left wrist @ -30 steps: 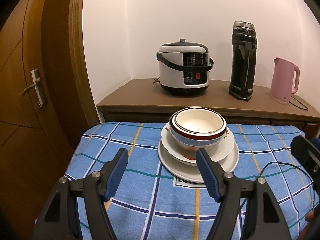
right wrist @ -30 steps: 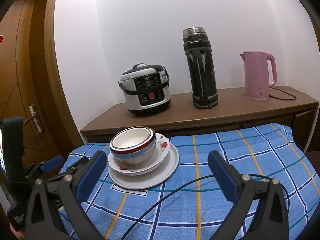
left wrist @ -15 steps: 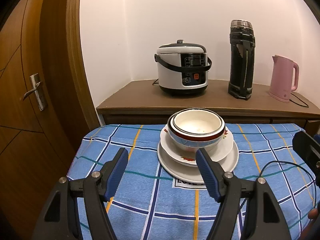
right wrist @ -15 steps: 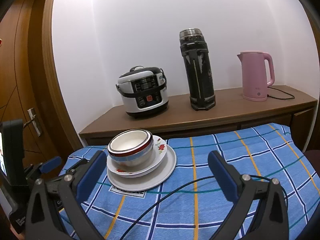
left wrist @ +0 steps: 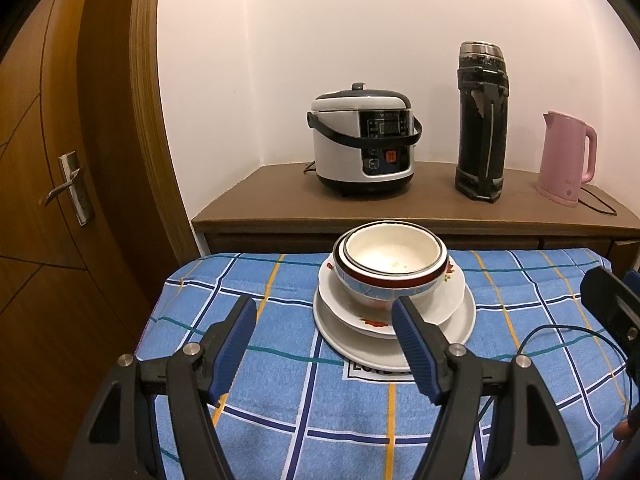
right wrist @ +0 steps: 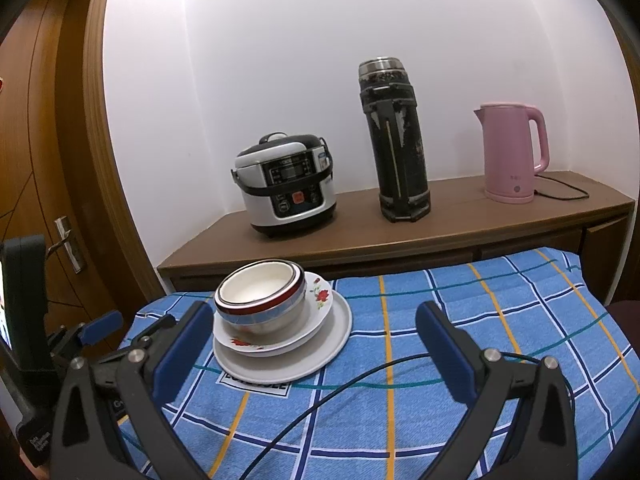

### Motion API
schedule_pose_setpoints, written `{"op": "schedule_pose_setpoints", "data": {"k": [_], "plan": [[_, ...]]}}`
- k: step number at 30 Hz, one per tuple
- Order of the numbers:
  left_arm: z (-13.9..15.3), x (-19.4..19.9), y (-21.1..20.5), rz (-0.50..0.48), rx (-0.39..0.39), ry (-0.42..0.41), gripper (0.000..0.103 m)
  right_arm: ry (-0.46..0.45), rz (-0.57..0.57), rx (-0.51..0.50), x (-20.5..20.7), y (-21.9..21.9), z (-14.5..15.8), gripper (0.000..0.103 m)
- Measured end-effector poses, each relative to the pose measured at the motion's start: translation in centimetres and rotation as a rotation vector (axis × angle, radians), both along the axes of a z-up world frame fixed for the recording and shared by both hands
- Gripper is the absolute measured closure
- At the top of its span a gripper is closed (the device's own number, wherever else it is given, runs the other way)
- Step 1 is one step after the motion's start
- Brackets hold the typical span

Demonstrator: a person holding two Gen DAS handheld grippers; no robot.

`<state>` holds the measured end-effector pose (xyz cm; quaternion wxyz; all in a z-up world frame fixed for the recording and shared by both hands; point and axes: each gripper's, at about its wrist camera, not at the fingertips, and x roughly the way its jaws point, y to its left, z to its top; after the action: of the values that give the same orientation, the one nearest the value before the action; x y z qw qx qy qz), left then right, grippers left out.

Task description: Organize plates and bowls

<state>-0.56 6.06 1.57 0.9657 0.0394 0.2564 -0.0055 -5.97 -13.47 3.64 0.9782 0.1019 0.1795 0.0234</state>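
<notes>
Nearest the stack, the left gripper [left wrist: 324, 344] hangs wide open and empty, its blue fingers [left wrist: 414, 350] just short of the large plate [left wrist: 400, 354]; the right gripper [right wrist: 316, 344] is likewise spread and holds nothing, off to the stack's right. On the checked cloth [left wrist: 280, 412] the large plate carries a flowered plate [left wrist: 448, 304], then two nested bowls [left wrist: 394, 270]. The dishes look already stacked by size, so little seems left beyond perhaps moving them. Behind the stack, on the sideboard [left wrist: 440, 210], stand a rice cooker [left wrist: 362, 144], black flask [left wrist: 482, 124] and pink kettle [left wrist: 566, 158]
</notes>
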Motion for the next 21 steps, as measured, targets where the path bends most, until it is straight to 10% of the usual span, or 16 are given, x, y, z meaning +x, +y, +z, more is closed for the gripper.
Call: {"op": "schedule_pose_setpoints", "data": {"k": [21], "plan": [[-0.32,0.47,-0.26,0.014,0.019,0.022,0.031,-0.004,-0.007,0.002,0.12,-0.22,0.12,0.000]]}}
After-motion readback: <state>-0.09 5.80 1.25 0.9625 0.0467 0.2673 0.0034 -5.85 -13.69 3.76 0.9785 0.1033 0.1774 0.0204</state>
